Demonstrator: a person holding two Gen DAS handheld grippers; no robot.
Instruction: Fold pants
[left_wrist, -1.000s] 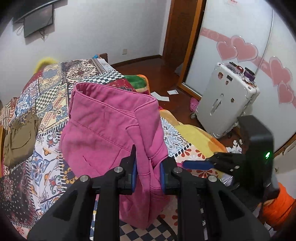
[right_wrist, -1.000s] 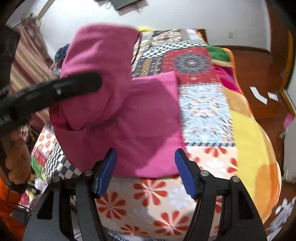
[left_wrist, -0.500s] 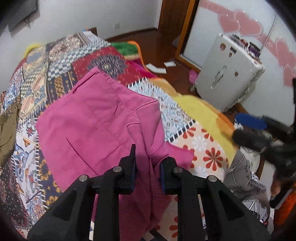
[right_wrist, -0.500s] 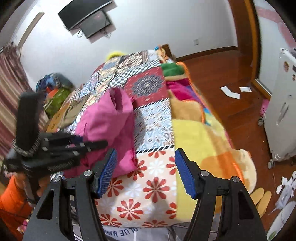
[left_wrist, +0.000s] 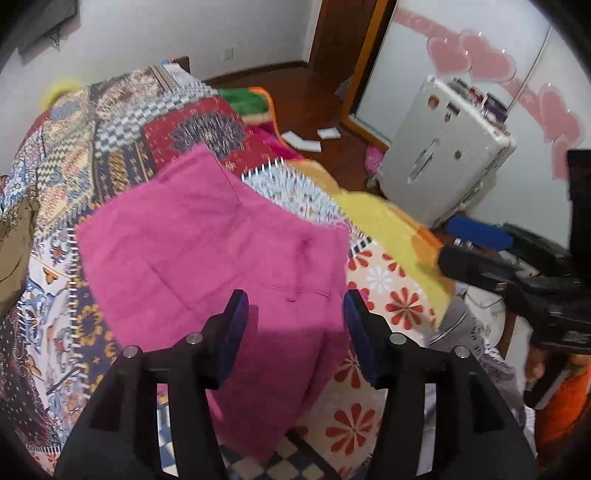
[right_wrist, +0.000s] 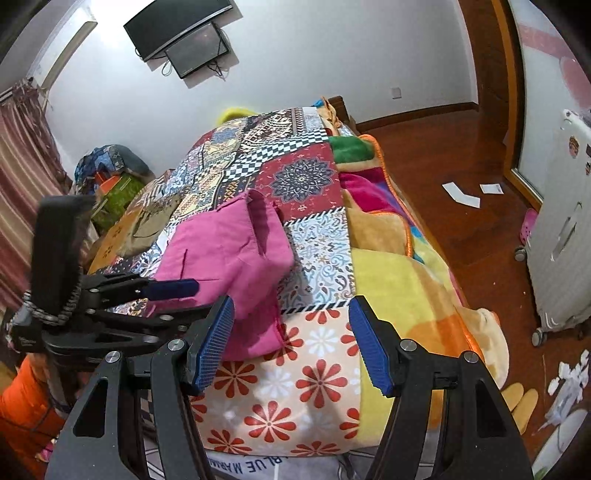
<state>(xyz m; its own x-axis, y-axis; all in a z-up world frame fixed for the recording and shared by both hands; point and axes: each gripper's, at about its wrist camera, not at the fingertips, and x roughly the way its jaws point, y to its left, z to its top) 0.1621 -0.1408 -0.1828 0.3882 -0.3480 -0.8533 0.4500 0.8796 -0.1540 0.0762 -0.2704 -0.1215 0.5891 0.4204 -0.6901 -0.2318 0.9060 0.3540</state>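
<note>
The pink pants (left_wrist: 207, 243) lie folded on the patchwork bedspread (left_wrist: 122, 122), with one end hanging over the bed's near edge. My left gripper (left_wrist: 293, 325) is open and empty just above the pants' near part. In the right wrist view the pants (right_wrist: 225, 251) lie left of centre, and the left gripper shows beside them at the left (right_wrist: 162, 295). My right gripper (right_wrist: 290, 339) is open and empty, held off the bed's end over the flower-print blanket (right_wrist: 295, 373).
A white suitcase (left_wrist: 443, 155) stands on the wooden floor (right_wrist: 443, 147) to the right of the bed. Olive-brown clothing (left_wrist: 14, 251) lies at the bed's left. Paper scraps (right_wrist: 461, 194) lie on the floor. A TV (right_wrist: 181, 33) hangs on the far wall.
My left gripper lowered the pants onto the bed and opened, letting them go. My right gripper stayed open and drew back from the pants toward the bed's end.
</note>
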